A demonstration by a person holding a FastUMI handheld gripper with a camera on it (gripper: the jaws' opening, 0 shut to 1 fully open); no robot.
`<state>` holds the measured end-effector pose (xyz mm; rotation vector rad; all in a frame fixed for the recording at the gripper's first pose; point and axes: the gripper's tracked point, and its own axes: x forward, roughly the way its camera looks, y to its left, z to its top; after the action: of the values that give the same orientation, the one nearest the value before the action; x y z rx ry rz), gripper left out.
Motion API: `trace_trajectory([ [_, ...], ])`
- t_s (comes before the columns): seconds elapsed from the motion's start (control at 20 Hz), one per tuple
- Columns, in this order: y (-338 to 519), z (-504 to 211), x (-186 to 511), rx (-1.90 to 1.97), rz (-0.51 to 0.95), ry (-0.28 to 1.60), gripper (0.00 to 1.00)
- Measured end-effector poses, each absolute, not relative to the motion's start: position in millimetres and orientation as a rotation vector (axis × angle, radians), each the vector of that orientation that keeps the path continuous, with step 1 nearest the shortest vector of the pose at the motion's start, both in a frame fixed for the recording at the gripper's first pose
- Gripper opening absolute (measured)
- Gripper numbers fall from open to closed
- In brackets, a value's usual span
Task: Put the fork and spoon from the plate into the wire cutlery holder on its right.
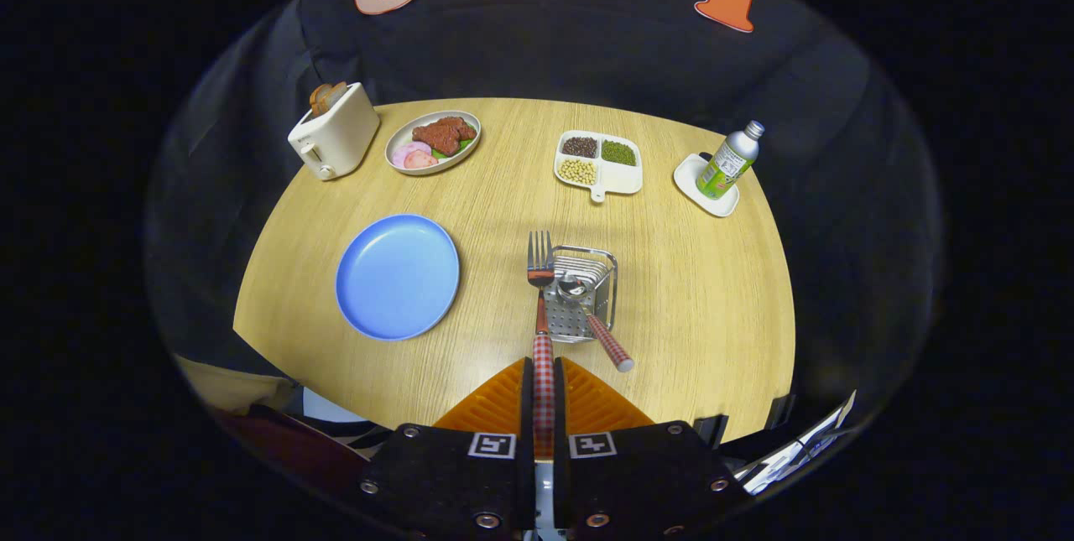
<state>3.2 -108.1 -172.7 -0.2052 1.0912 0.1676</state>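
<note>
Closest in, the tool [544, 394] has its two fingers pressed together on the checked handle of the fork [540, 306], gripping it low down so the handle runs straight out ahead between them. The fork's tines point away, reaching up alongside the left edge of the wire cutlery holder [581, 293], over the wooden surface [688, 289] rather than inside the holder.

Just ahead of the fingers and a touch to the right stands that holder, a small metal basket with a perforated base. The spoon [594, 319] is already in it, bowl down inside, its checked handle leaning out over the near right rim toward the tool.

To the left of the holder, well apart from it, lies the blue plate [398, 276], bare of cutlery.

Farther back, along the far edge of the round surface, sits a cream toaster [334, 138] with bread poking from its slot, and beside it an oval dish of meat and sliced ham [433, 143]. Beyond the holder is a white divided tray [599, 162] holding beans and grains in three of its compartments. Off to the far right, a metal bottle [728, 160] with a green label stands on a small white coaster [703, 184].
</note>
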Motion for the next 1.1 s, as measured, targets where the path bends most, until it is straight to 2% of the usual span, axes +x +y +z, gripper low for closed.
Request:
trace_trajectory([
  [0.5,-123,-189,17,-0.206,0.143,1.359,0.09],
  [1.1,-117,-229,43,-0.297,0.100,1.530,0.09],
])
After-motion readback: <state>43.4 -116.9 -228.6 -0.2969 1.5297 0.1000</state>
